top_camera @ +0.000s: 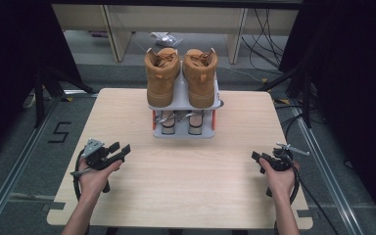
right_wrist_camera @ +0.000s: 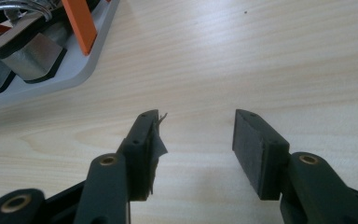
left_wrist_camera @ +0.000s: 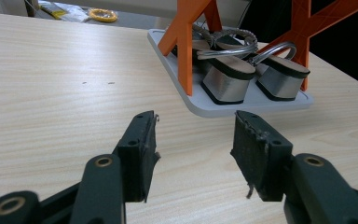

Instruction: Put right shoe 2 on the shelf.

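Note:
A two-level grey shoe rack with orange legs stands at the far middle of the wooden table. A pair of tan boots sits on its top shelf. A pair of silver block-heeled sandals rests on its bottom shelf. My left gripper hovers low over the table's left side, open and empty, pointing toward the rack. My right gripper is over the table's right side, open with nothing between its jaws. In the two gripper views the left gripper and the right gripper each show bare wood between the pads.
The wooden table has bare surface between the two grippers and in front of the rack. Cables and dark stands lie on the floor to the right. Pale furniture legs stand behind the table.

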### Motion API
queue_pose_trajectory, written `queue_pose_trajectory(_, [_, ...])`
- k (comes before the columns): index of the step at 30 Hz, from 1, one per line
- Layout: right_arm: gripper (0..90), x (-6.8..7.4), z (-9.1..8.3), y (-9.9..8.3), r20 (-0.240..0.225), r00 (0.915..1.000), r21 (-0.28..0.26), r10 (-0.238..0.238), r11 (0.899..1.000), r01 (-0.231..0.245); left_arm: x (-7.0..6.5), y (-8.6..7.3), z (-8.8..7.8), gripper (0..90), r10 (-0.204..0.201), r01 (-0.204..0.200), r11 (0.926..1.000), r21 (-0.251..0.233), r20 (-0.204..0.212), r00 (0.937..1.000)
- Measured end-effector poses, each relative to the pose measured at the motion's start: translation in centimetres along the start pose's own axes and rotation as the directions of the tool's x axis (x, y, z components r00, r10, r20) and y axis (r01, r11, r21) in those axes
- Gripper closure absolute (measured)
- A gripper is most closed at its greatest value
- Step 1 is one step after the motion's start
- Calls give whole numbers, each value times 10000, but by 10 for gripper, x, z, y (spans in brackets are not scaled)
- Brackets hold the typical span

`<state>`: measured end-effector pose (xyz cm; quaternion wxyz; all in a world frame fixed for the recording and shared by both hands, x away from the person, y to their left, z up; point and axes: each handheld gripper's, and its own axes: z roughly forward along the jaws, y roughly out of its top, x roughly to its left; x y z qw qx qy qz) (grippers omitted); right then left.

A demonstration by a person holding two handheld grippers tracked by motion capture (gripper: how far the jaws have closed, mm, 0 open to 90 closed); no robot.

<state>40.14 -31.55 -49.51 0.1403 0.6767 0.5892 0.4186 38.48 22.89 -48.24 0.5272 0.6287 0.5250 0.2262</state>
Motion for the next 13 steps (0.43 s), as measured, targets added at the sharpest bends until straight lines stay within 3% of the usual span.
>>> queue_pose_trajectory(1, [523,0,1,-1,-45,9998,-33,-171,9998,171,0,0,0,486,14,-14,10000,22,9,10000])
queue_pose_trajectory(2, [522,-2,2,-1,78,9980,-95,-629,9980,630,-1,0,-1,486,32,-31,10000,84,-88,10000])
queue_pose_trajectory(3, [520,2,-1,-2,-56,9997,-105,-251,9996,250,-1,0,-1,486,23,-22,10000,47,-56,10000])
queue_pose_trajectory(5, [519,1,-2,-3,73,9988,-131,-491,9987,492,-1,1,-1,486,7,-7,10000,16,-39,10000])
queue_pose_trajectory(7, [516,3,-5,-4,-120,9994,-208,-322,9993,320,-1,2,-2,486,-21,21,10000,-52,-20,10000])
queue_pose_trajectory(8, [514,4,-5,-4,40,9994,-184,-330,9993,331,0,2,-3,486,-15,15,10000,-48,-13,10000])
queue_pose_trajectory(13, [516,3,-11,-5,-476,9989,-400,36,9992,-55,0,5,-4,487,-155,156,9998,-129,58,9999])
